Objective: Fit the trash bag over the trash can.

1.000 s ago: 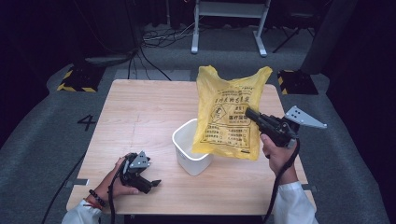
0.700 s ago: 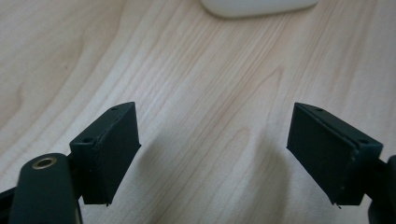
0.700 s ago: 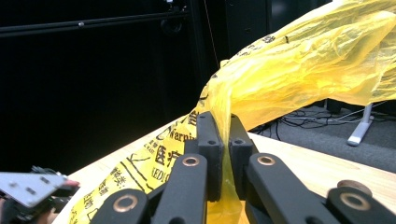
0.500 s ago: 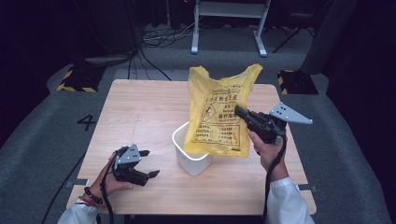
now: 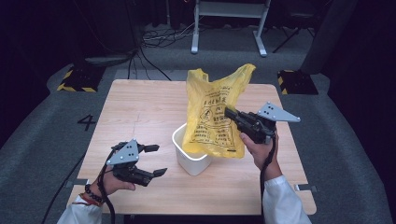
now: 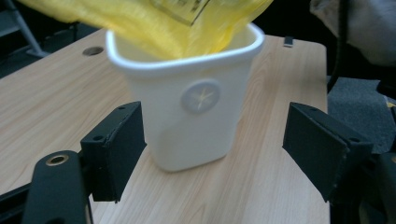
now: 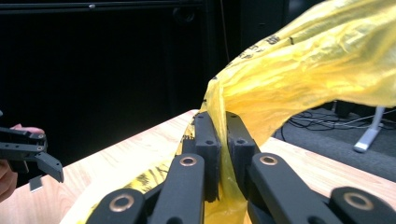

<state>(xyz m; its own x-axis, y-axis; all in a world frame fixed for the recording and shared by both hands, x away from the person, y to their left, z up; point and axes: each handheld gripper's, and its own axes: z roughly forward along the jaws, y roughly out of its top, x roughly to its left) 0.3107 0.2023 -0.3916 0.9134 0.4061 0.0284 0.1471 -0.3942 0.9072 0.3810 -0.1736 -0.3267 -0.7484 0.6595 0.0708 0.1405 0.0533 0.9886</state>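
Right gripper (image 5: 232,113) clamped on the yellow plastic bag (image 5: 212,116), jaws pressed nearly together with a fold of film pinched between them, as seen in the right gripper view (image 7: 218,140). Bag held upright above the white bin (image 5: 190,151), lower edge dipping into the bin's mouth at the far side, handles (image 5: 243,72) sticking up toward the back of the wooden table (image 5: 140,107). Seen from the left gripper view, yellow film (image 6: 154,23) spilling over the white rim and down inside the bin (image 6: 191,116). Shifted left since half a second ago and since a full second ago: bag carried from beside the bin's right to over its opening, gripper hand moved inward with it, grey three-cornered plate (image 5: 276,113) now nearer the table's middle. Left gripper (image 5: 156,160) wide open, holding nothing, jaws spread to either side of the bin in its own view (image 6: 210,154) without touching it. Lifted and turned from where it rested a second ago near the front edge, now aimed at the bin from the left, just beside it. Bin standing upright near the table's front centre, same spot as before. Floor marking "4" (image 5: 88,122) on the grey carpet left of the table.
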